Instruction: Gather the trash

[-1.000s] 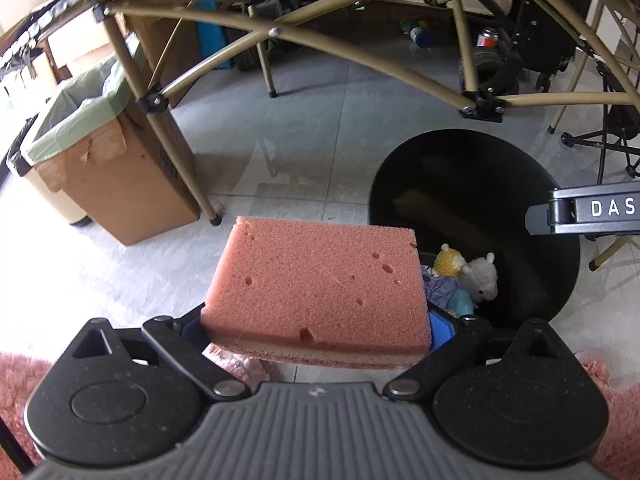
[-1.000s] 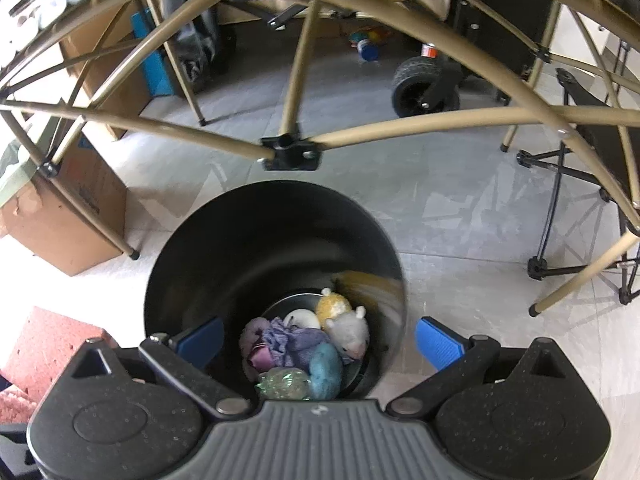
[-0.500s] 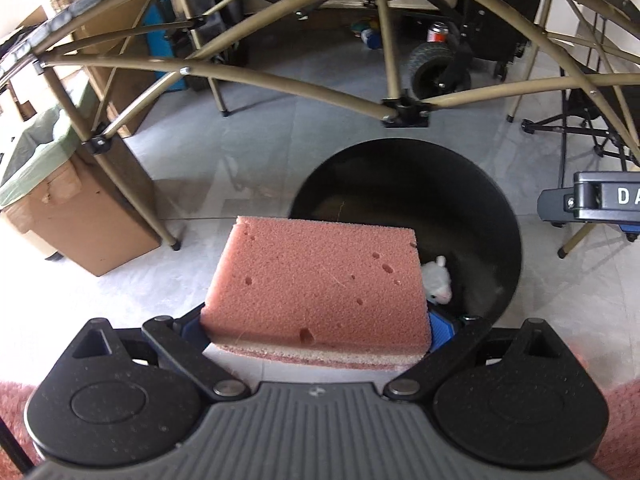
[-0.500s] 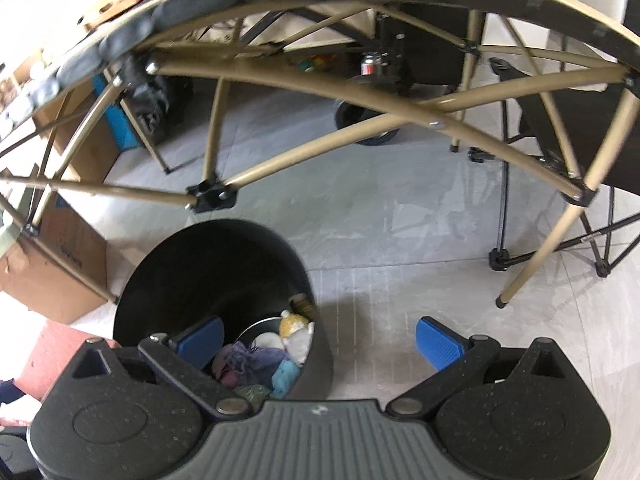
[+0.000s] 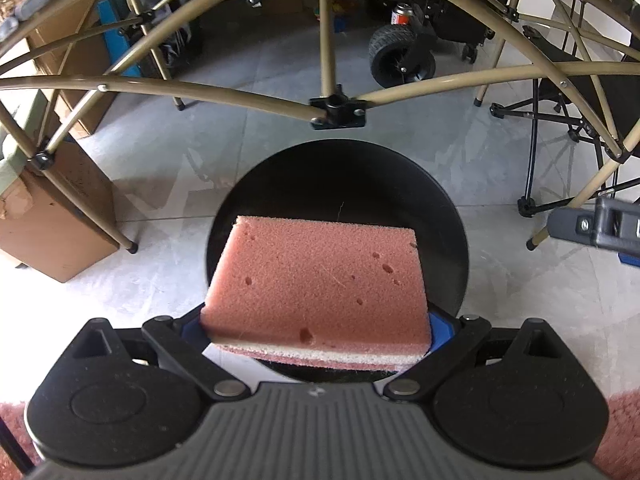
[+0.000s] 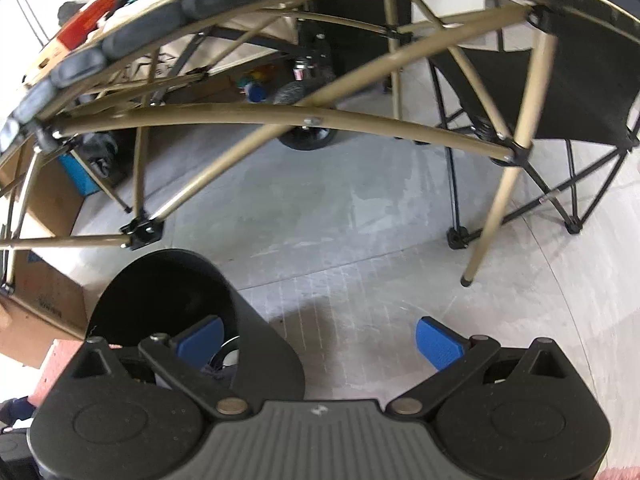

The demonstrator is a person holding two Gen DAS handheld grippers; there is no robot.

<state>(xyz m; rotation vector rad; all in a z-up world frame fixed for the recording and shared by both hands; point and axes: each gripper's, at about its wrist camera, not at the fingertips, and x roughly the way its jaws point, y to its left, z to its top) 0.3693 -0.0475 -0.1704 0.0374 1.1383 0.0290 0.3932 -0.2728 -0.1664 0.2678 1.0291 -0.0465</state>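
Left gripper — sponge flat, crosswise

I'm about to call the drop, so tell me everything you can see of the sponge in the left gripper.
The sponge is a pink rectangular foam block, pitted with small holes, with a thin white layer and a darker pink scouring layer underneath. It lies flat, broad face up, clamped at its near end between the blue pads of the left gripper. It hangs over the mouth of the black bin, touching nothing else.
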